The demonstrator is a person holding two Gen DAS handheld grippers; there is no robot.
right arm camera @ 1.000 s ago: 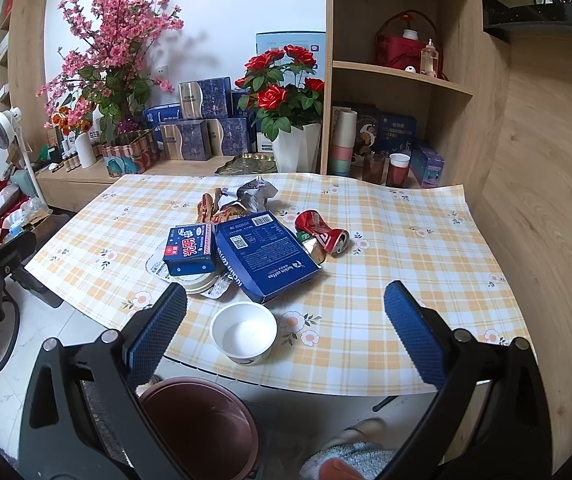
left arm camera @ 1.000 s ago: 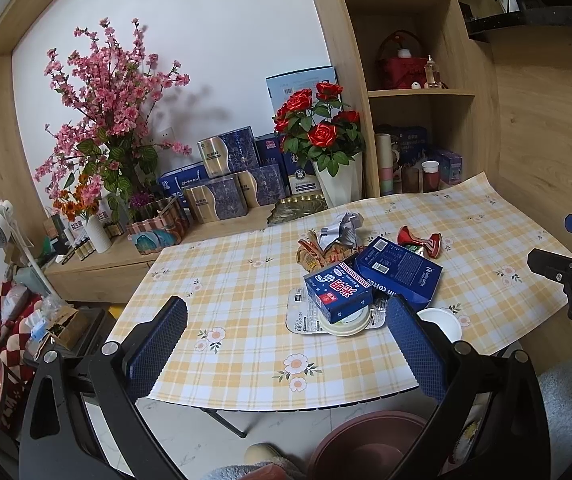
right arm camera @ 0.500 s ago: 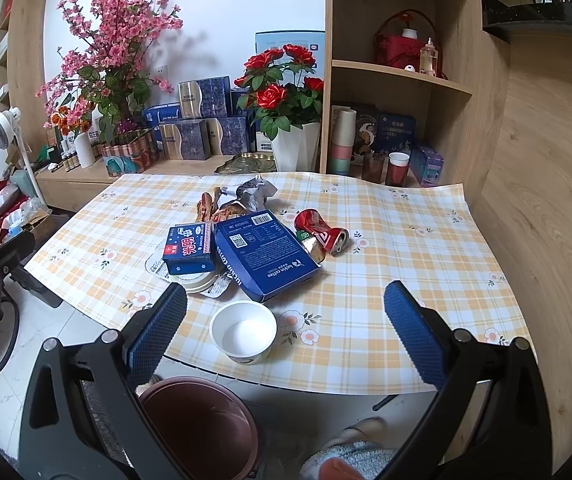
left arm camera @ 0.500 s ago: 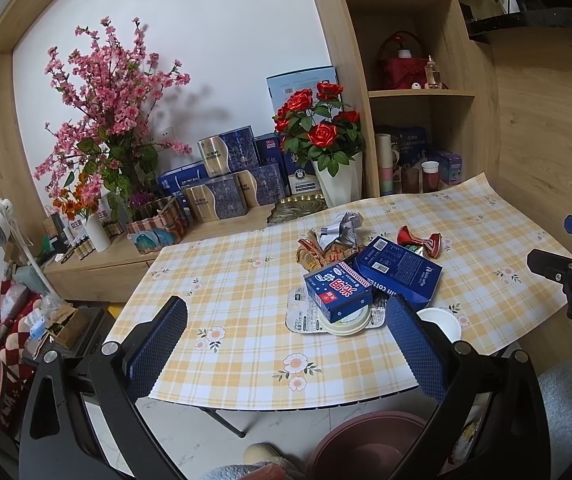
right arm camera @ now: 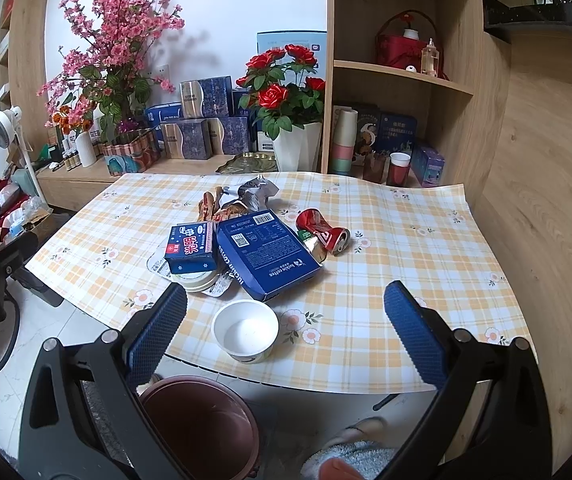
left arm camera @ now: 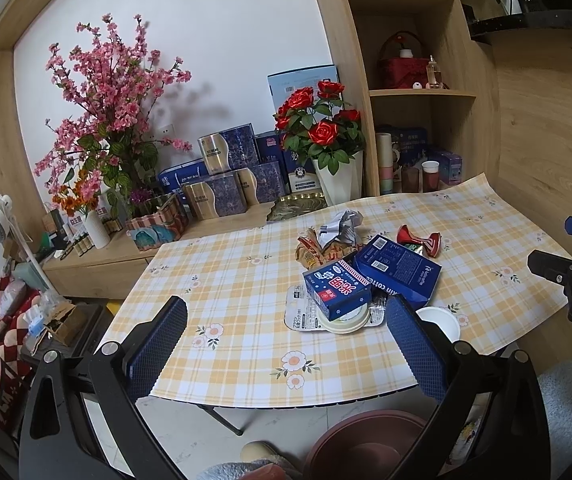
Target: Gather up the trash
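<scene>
A flat table under a smooth yellow-and-white checked cloth with small printed flowers carries all the trash, heaped near its middle. Below the table's near edge stands a round, dark-red plastic bin, open-topped.

Largest in the heap is a flat blue cardboard box, glossy, with white print and a barcode. Leaning beside it toward the table's left edge is a smaller blue carton with red and white lettering; it rests on a round white lid and a flat foil-like tray. On the box's other side lies a crushed red can, dented and shiny. Behind the box, toward the table's far edge, sit a crumpled silver wrapper and a creased orange-brown snack packet. A round white paper bowl stands upright by the table's near edge, just in front of the box.

The left gripper hangs over the table's near edge, its ridged blue pads spread wide, holding nothing. The right gripper is likewise wide apart and empty, framing the bowl.
</scene>
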